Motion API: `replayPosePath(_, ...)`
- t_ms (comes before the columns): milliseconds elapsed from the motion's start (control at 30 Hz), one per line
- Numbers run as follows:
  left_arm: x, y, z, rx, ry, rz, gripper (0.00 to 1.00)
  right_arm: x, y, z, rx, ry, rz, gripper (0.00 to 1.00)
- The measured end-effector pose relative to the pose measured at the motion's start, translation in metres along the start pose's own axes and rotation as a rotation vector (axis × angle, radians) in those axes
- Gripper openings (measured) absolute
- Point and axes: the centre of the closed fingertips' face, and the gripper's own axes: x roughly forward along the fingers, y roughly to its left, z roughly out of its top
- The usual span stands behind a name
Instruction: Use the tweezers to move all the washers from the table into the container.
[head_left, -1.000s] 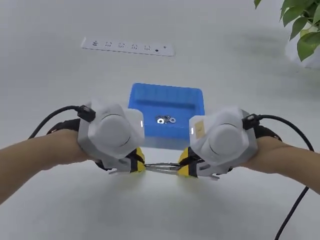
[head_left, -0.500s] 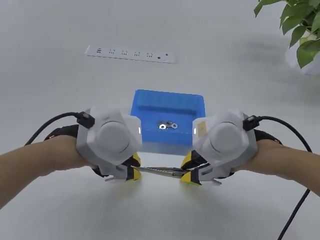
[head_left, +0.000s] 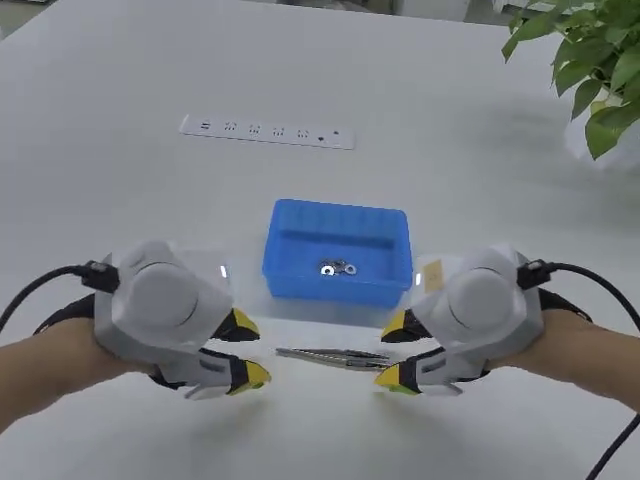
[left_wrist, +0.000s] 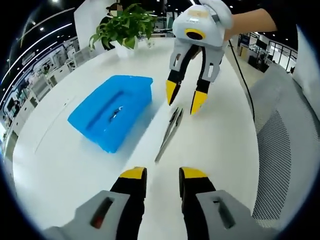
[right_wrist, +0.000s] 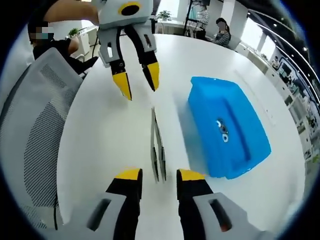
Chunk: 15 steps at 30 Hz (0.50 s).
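Lying between left gripper and right gripper, both parted, empty: tweezers; head view adds power strip.

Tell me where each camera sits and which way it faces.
Head view: on the headset, looking down at the bin, tweezers, forearms, left hand-held gripper and right hand-held gripper.
Left gripper view: on the left one, facing the right one; own jaws show.
Right gripper view: mirrored, facing the left one; own jaws show.
Shared: tweezers and bin.

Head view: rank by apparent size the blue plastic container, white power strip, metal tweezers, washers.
1. Blue plastic container
2. White power strip, though farther from the camera
3. Metal tweezers
4. Silver washers, inside the container
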Motion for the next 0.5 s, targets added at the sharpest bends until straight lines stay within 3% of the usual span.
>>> replayPosePath(167,-0.032,0.014,0.001,-0.115,-0.104,0.105,0.49,-0.027,-0.004,0.004,0.028,-0.085,-0.087,0.32)
replayPosePath(233,-0.045,0.02,0.0,-0.135,-0.127,0.143,0.55,-0.041,-0.005,0.009,0.069,-0.146,-0.119,0.34)
replayPosePath(367,-0.064,0.02,0.003,-0.13,-0.156,0.167,0.67,-0.068,-0.003,0.02,0.154,-0.263,-0.153,0.41)
replayPosePath(500,-0.08,0.014,0.015,-0.141,-0.227,0.164,0.8,-0.088,-0.001,0.028,0.187,-0.335,-0.162,0.48)
